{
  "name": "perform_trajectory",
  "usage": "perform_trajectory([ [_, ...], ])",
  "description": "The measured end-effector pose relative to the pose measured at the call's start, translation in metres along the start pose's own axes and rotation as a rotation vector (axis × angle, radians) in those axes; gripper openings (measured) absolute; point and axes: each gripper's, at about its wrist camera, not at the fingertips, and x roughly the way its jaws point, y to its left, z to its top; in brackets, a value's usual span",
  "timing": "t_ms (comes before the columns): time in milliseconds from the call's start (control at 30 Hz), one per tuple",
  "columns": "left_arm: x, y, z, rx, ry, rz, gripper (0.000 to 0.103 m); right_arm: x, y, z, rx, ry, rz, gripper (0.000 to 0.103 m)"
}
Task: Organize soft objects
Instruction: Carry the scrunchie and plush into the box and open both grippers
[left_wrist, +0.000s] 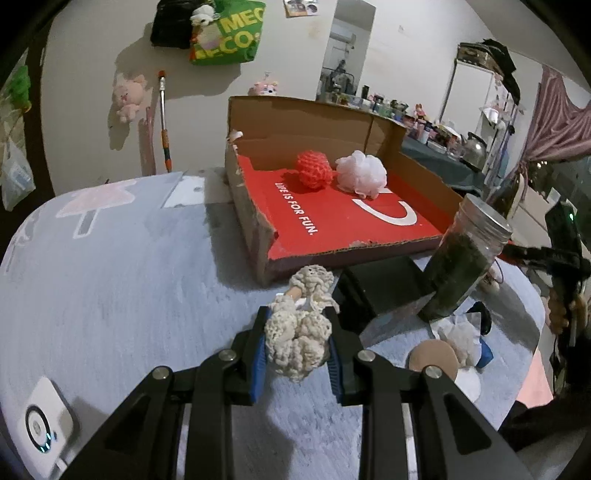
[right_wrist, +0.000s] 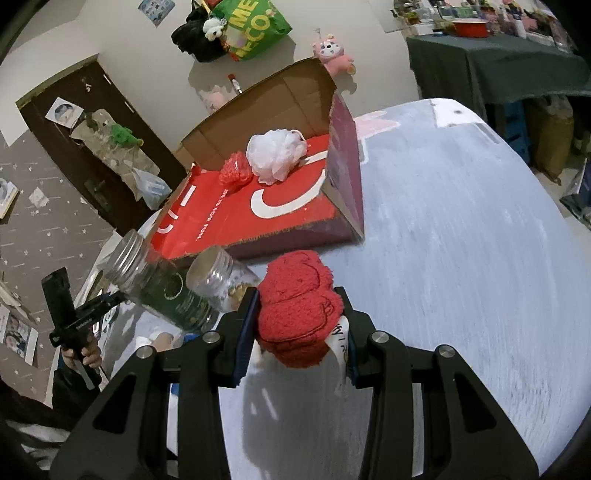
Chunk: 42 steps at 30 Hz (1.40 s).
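Observation:
My left gripper (left_wrist: 297, 319) is shut on a cream knitted bundle (left_wrist: 301, 336), held above the grey table short of the box. My right gripper (right_wrist: 299, 299) is shut on a red fluffy cloth bundle (right_wrist: 299, 306) with a white label hanging from it. An open cardboard box (left_wrist: 258, 221) with a red floor stands ahead. Inside it lie a red mesh ball (left_wrist: 313, 170) and a white mesh puff (left_wrist: 362, 173), side by side near the back wall. The right wrist view shows the same box (right_wrist: 343, 173), red mesh ball (right_wrist: 234, 171) and white puff (right_wrist: 277, 155).
A dark-filled glass jar (left_wrist: 461, 266) with a metal lid stands right of the box, beside a black block (left_wrist: 384, 284). A second clear jar (right_wrist: 221, 280) lies near it. A tan disc (left_wrist: 434, 360), white pads and a white device (left_wrist: 44, 424) lie on the table.

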Motion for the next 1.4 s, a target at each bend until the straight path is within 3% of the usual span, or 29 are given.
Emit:
perform_trajectory([
  [300,-0.010,-0.001,0.025,0.041,-0.014,-0.013,0.029,0.002,0.016,0.029,-0.051,-0.046,0.014,0.037],
  [500,-0.008,-0.009,0.061,0.053,-0.056,-0.028,0.029,0.004,0.035,0.060,-0.093,-0.091,0.018,0.037],
  [567,-0.002,-0.015,0.075,0.063,-0.064,-0.013,0.029,0.010,0.043,0.071,-0.116,-0.099,-0.006,0.037],
  [667,0.018,-0.023,0.096,0.077,-0.044,0.009,0.029,0.029,0.060,0.090,-0.183,-0.097,-0.111,0.037],
  [933,0.090,-0.039,0.128,0.169,0.091,0.110,0.029,0.112,0.081,0.118,-0.350,0.061,-0.316,0.037],
  [1233,0.149,-0.041,0.137,0.221,0.274,0.215,0.030,0.173,0.075,0.128,-0.415,0.273,-0.438,0.038],
  [1400,0.165,-0.040,0.136,0.228,0.318,0.271,0.031,0.195,0.074,0.123,-0.453,0.352,-0.492,0.039],
])
